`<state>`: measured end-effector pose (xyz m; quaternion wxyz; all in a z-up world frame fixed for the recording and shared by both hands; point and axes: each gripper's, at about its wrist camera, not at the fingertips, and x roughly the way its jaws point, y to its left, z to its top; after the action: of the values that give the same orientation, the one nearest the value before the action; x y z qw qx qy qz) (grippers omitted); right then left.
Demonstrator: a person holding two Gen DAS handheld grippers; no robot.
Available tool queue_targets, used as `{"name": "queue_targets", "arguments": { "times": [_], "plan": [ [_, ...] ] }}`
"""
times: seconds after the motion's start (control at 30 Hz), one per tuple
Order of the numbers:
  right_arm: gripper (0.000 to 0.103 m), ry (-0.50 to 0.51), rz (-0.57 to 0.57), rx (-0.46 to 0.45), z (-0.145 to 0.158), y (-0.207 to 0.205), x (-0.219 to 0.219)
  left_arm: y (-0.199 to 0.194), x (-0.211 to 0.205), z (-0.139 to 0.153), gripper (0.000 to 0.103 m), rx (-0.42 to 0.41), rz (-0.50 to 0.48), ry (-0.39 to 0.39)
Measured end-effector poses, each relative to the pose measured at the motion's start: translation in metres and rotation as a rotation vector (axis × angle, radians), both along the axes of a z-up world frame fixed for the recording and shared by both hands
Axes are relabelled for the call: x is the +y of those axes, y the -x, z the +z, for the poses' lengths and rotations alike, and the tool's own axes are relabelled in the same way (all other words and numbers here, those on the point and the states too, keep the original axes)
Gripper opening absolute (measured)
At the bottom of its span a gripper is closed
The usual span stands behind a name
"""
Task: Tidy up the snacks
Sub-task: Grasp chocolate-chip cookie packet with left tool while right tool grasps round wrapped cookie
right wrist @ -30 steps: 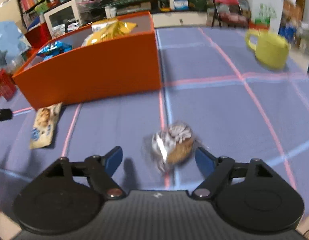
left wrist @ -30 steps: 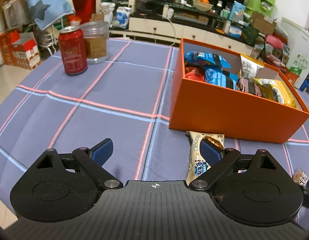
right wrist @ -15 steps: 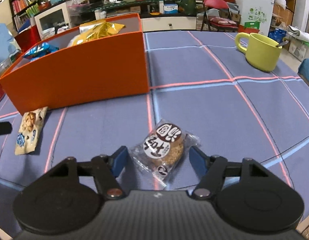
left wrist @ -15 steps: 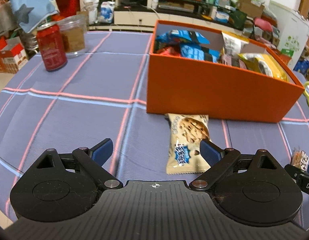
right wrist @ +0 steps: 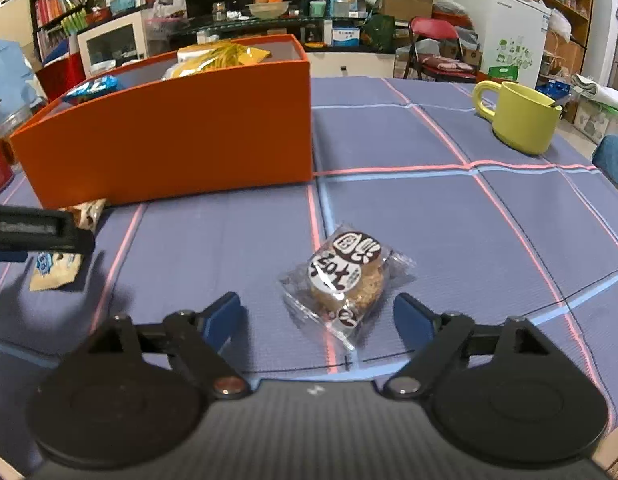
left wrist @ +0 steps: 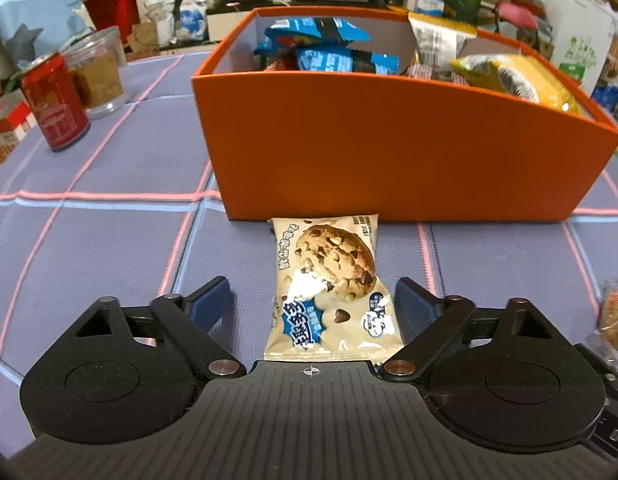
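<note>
Black ribbed gripper (left wrist: 313,300) bodies, round hubs, silver pivot screws, blue finger pads (right wrist: 223,314), white crosshair mark.

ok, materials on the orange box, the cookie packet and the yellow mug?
Orange box: looks like matte paperboard, with thin straight walls, a pale inner face and no gloss.
Cookie packet: glossy printed plastic film, going by the bright glare patch and crimped end seals.
Yellow mug: probably glazed ceramic, with thick walls and a soft sheen, though coated plastic can't be ruled out.

A checked blue tablecloth (right wrist: 409,208) bears an orange box (left wrist: 389,152), cookie packet (left wrist: 329,280), wrapped biscuit (right wrist: 345,276), yellow mug (right wrist: 521,116), red can (left wrist: 55,108) and glass jar (left wrist: 99,72).
</note>
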<state>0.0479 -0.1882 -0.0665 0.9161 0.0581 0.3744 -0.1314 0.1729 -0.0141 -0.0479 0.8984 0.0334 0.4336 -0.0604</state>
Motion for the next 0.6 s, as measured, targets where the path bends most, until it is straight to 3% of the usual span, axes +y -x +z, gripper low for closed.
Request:
{"name": "queue_targets", "arguments": {
  "times": [0.3,0.5,0.6],
  "plan": [
    [0.085,-0.003,-0.011,-0.006,0.0000,-0.0040,0.0005,0.0000,-0.0032,-0.0026,0.069,-0.012,0.007,-0.010],
    [0.075,0.006,-0.003,-0.008,0.0011,-0.0049,0.0021,0.0018,-0.0077,-0.0021,0.068,-0.009,-0.016,-0.005],
    [0.065,-0.006,0.000,-0.012,0.0029,-0.0053,0.0005,0.0020,-0.0098,-0.0017,0.066,-0.007,-0.032,-0.004]
  ]
}}
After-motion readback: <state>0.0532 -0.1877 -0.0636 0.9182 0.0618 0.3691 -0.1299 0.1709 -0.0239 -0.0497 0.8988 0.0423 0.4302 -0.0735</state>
